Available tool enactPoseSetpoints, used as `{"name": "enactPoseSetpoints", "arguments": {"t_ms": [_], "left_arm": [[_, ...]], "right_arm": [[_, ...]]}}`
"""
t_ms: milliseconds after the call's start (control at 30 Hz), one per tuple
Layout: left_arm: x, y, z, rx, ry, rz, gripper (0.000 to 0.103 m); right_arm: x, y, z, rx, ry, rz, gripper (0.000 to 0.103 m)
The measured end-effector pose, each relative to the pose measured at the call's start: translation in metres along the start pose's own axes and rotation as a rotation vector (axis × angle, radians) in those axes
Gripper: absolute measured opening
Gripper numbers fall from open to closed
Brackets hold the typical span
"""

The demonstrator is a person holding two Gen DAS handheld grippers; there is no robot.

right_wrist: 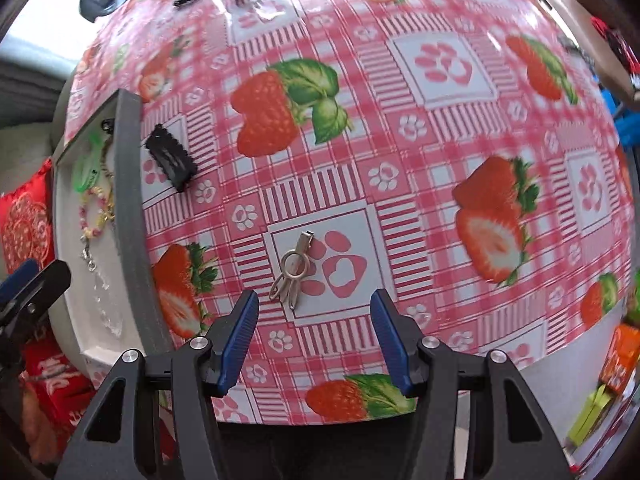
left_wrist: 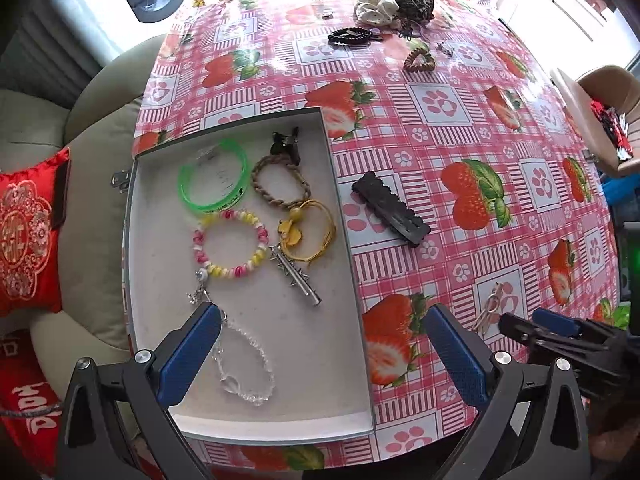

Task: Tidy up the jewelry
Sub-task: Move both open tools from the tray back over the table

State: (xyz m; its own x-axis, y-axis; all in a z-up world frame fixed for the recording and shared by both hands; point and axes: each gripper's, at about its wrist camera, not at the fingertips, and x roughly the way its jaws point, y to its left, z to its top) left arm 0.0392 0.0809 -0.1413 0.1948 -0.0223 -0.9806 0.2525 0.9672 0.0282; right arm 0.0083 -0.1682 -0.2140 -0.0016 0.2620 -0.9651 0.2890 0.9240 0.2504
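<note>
A white box [left_wrist: 346, 216] on the strawberry tablecloth holds a green bangle [left_wrist: 188, 188], a braided brown hair tie [left_wrist: 262, 192], a yellow hair tie [left_wrist: 328, 220], a pink-and-yellow bead bracelet [left_wrist: 256, 260], a silver clip [left_wrist: 298, 280] and a clear crystal bracelet [left_wrist: 244, 360]. My left gripper [left_wrist: 322, 316] hangs open over the box's near end, empty. A small silver hair clip [right_wrist: 294, 272] lies on the cloth just ahead of my right gripper [right_wrist: 316, 336], which is open with nothing between its pads. A black hair clip [right_wrist: 171, 158] lies beside the box wall [right_wrist: 128, 200].
More hair ties, a white scrunchie [left_wrist: 376, 8] and a beaded bracelet [left_wrist: 418, 60] lie at the table's far side. A sofa with a red cushion [left_wrist: 28, 232] is left of the table. A tan container [left_wrist: 592, 120] stands at the right edge.
</note>
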Motion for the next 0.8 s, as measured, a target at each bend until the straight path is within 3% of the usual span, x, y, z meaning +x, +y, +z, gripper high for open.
{"name": "enactPoseSetpoints", "arguments": {"t_ms": [433, 567, 633, 800], "left_arm": [[0.01, -0.019, 0.003, 0.025, 0.038, 0.012, 0.103], [0.011, -0.026, 0.006, 0.028, 0.043, 0.005, 0.103], [0.012, -0.029, 0.008, 0.022, 0.047, -0.011, 0.103], [0.019, -0.035, 0.015, -0.032, 0.071, -0.113, 0.103]], "right_arm": [[0.03, 0.018, 0.001, -0.008, -0.04, -0.08, 0.06], [0.039, 0.031, 0.001, -0.088, -0.066, -0.15, 0.04], [0.04, 0.035, -0.001, -0.121, -0.073, -0.18, 0.023], [0.038, 0.025, -0.006, -0.157, -0.082, -0.188, 0.021]]}}
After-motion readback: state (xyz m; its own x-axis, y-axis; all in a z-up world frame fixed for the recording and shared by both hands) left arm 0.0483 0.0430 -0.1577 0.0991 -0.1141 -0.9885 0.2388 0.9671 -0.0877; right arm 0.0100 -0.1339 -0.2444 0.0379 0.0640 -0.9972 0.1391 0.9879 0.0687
